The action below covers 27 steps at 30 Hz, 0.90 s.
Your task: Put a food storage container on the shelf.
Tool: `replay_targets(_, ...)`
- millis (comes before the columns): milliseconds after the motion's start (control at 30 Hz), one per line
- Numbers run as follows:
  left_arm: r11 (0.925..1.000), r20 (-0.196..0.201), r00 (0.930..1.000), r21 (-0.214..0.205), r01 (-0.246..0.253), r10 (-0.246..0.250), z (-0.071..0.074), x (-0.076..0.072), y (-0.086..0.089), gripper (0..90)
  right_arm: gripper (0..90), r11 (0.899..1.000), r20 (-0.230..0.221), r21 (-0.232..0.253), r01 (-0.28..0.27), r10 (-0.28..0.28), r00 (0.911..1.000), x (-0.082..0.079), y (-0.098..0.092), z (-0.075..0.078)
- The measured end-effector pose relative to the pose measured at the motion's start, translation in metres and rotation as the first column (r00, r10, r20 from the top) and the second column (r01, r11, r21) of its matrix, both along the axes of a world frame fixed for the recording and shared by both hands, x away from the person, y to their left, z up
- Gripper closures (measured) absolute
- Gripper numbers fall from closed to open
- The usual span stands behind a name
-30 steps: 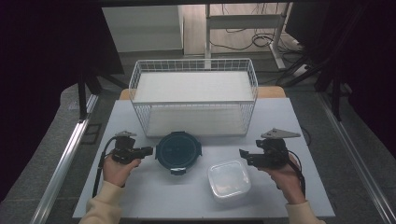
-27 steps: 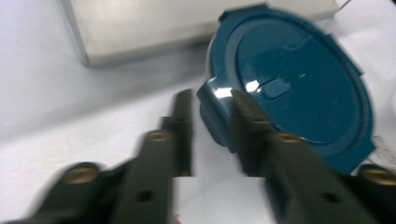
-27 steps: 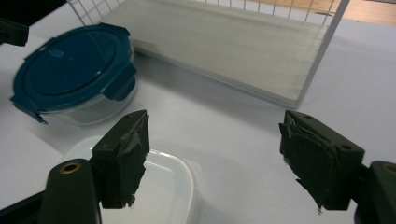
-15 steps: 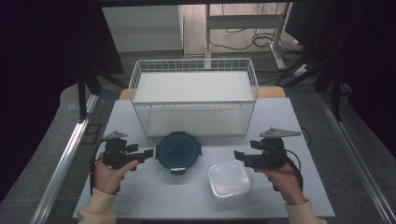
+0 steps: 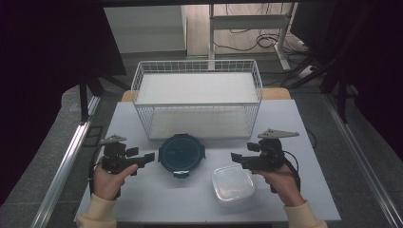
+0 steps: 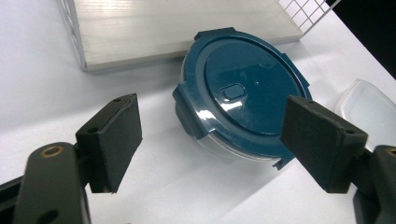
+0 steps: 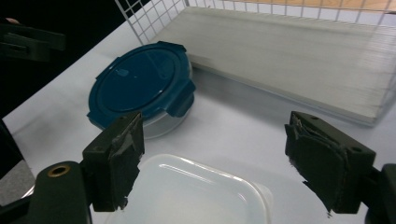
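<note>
A round container with a dark teal clip lid (image 5: 181,153) (image 6: 243,93) (image 7: 140,84) stands on the white table (image 5: 157,199), just in front of the wire basket (image 5: 197,105). To its right and nearer me lies a square translucent container with a white lid (image 5: 232,184) (image 7: 187,191). My left gripper (image 5: 149,157) (image 6: 217,140) hovers left of the round container, pointing at it; its jaws have just been opening and hold nothing. My right gripper (image 5: 236,158) (image 7: 219,161) hangs over the square container's far edge, open and empty, its jaws having just widened slightly.
The white wire basket (image 6: 70,32) (image 7: 154,14) takes up the back of the table, with a pale board as its floor. Metal rails run along both sides of the table. Cables lie on the floor beyond.
My left gripper has pulled back to the left from the round container's edge and its jaws have opened. The right hand has barely moved.
</note>
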<state>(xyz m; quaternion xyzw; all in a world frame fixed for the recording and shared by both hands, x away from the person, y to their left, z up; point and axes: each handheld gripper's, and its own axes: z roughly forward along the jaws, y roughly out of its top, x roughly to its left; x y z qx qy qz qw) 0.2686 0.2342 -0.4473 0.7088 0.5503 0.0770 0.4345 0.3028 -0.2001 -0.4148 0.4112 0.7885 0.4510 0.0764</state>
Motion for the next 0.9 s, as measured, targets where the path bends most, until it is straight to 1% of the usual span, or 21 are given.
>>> replay_targets(67,1.0000,0.003,1.0000,-0.008,0.005,-0.004,0.001,0.001,-0.003,20.1,19.3,1.000,-0.011,-0.006,-0.005,0.005,0.9999,0.004,0.007,0.004)
replay_targets(167,0.9998,0.001,1.0000,-0.019,0.007,-0.007,0.002,0.001,-0.004,19.1,19.1,1.000,-0.018,0.005,-0.013,0.013,0.9997,0.007,0.011,0.007)
replay_targets(233,0.9992,-0.004,0.9999,-0.038,0.012,-0.013,0.002,0.003,-0.005,18.6,18.8,1.000,-0.028,0.010,-0.018,0.018,0.9994,0.010,0.017,0.010)
replay_targets(300,0.9988,-0.011,0.9998,-0.045,0.018,-0.019,0.002,0.005,-0.005,18.0,18.4,1.000,-0.041,0.015,-0.026,0.026,0.9988,0.014,0.023,0.012)
replay_targets(367,0.9983,-0.018,0.9996,-0.055,0.021,-0.022,0.002,0.007,-0.005,17.9,18.0,1.000,-0.045,0.007,-0.031,0.031,0.9985,0.017,0.030,0.013)
replay_targets(400,0.9980,-0.020,0.9996,-0.060,0.019,-0.020,0.002,0.008,-0.005,17.9,17.4,0.999,-0.054,0.004,-0.035,0.035,0.9979,0.022,0.037,0.013)
replay_targets(433,0.9980,-0.022,0.9995,-0.059,0.021,-0.022,0.003,0.009,-0.004,17.9,17.4,0.999,-0.055,0.003,-0.038,0.038,0.9977,0.025,0.040,0.013)
replay_targets(467,0.9975,-0.027,0.9995,-0.069,0.015,-0.017,0.002,0.011,-0.004,17.7,17.3,0.999,-0.059,0.004,-0.037,0.037,0.9976,0.027,0.044,0.013)
replay_targets(500,0.9975,-0.027,0.9995,-0.069,0.015,-0.017,0.002,0.011,-0.004,17.5,17.3,0.999,-0.059,0.004,-0.037,0.037,0.9976,0.027,0.044,0.013)
replay_targets(533,0.9970,-0.038,0.9991,-0.076,0.014,-0.016,0.001,0.013,-0.004,17.2,17.3,0.999,-0.079,0.006,-0.041,0.042,0.9960,0.033,0.051,0.012)
replay_targets(567,0.9970,-0.038,0.9991,-0.076,0.014,-0.016,0.001,0.013,-0.004,16.8,17.3,0.999,-0.079,0.006,-0.041,0.042,0.9960,0.033,0.051,0.012)
replay_targets(600,0.9968,-0.043,0.9990,-0.079,0.010,-0.013,0.001,0.015,-0.004,16.1,16.9,0.999,-0.102,0.010,-0.042,0.043,0.9938,0.037,0.059,0.009)
replay_targets(633,0.9965,-0.049,0.9987,-0.083,0.009,-0.013,0.000,0.016,-0.005,15.4,16.8,0.999,-0.116,0.012,-0.040,0.041,0.9924,0.040,0.064,0.008)
replay_targets(667,0.9959,-0.061,0.9980,-0.090,0.010,-0.016,-0.001,0.018,-0.006,14.7,16.6,0.999,-0.125,0.007,-0.041,0.041,0.9912,0.042,0.068,0.006)
replay_targets(700,0.9959,-0.061,0.9980,-0.090,0.010,-0.016,-0.001,0.018,-0.006,14.1,16.6,0.999,-0.125,0.007,-0.041,0.041,0.9912,0.042,0.068,0.006)
replay_targets(767,0.9956,-0.075,0.9971,-0.093,0.011,-0.018,-0.003,0.021,-0.006,13.1,16.1,0.999,-0.147,-0.004,-0.041,0.040,0.9884,0.047,0.076,0.001)
replay_targets(800,0.9958,-0.082,0.9964,-0.091,0.013,-0.020,-0.004,0.022,-0.006,11.9,15.7,0.999,-0.184,0.015,-0.042,0.044,0.9819,0.051,0.083,-0.006)
replay_targets(833,0.9953,-0.089,0.9958,-0.096,0.013,-0.021,-0.005,0.023,-0.007,11.9,15.7,0.999,-0.184,0.015,-0.042,0.044,0.9819,0.051,0.083,-0.006)
replay_targets(867,0.9947,-0.098,0.9949,-0.102,0.014,-0.024,-0.008,0.025,-0.007,11.5,15.1,0.999,-0.215,0.013,-0.043,0.045,0.9756,0.054,0.090,-0.013)
replay_targets(900,0.9947,-0.098,0.9949,-0.102,0.014,-0.024,-0.008,0.025,-0.007,11.0,15.1,0.999,-0.215,0.013,-0.043,0.045,0.9756,0.054,0.090,-0.013)
